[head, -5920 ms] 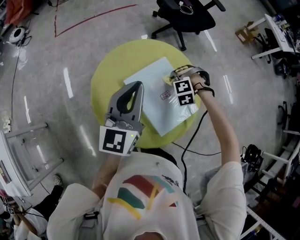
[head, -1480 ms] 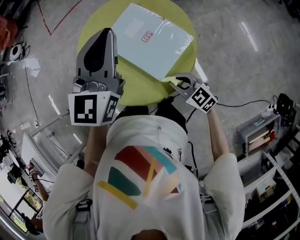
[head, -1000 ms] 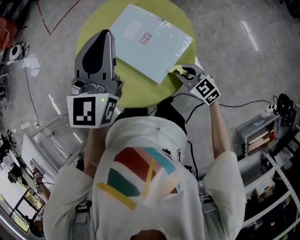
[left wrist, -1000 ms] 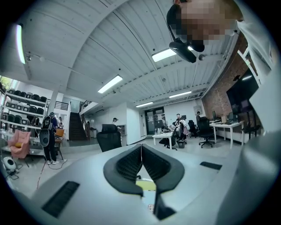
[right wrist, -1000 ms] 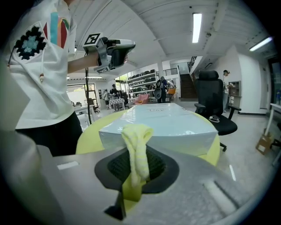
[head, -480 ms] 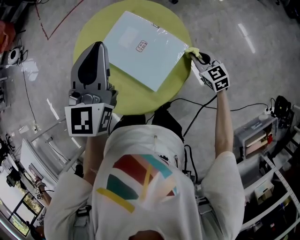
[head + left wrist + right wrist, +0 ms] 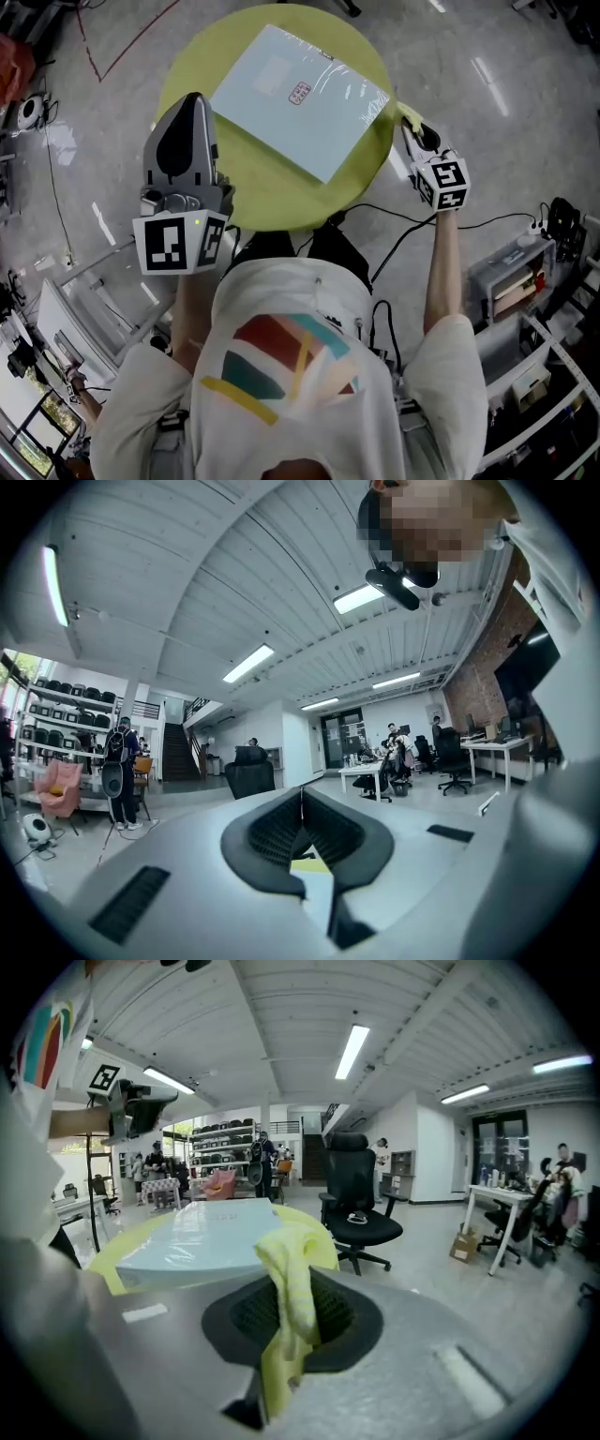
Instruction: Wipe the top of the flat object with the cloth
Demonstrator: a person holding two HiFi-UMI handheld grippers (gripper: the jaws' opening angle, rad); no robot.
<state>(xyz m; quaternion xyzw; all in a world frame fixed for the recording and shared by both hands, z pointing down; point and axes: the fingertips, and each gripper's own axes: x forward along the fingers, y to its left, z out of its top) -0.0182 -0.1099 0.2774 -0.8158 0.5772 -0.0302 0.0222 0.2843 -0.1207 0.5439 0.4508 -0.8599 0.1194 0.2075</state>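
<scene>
A flat pale-blue box wrapped in shiny film lies on the round yellow-green table. In the right gripper view the box shows ahead and to the left. My right gripper sits at the table's right edge, just off the box's right corner, shut on a yellow cloth. The cloth hangs from the closed jaws of that gripper. My left gripper hovers over the table's left side, beside the box, jaws together with nothing held.
A black office chair stands beyond the table. Cables trail on the grey floor right of the table. Metal frames stand to the left, shelving and boxes to the right. People and desks fill the background.
My right gripper with the cloth has moved along the box's near-right edge to its right corner and now sits just off the box. The left gripper has stayed over the table's left side.
</scene>
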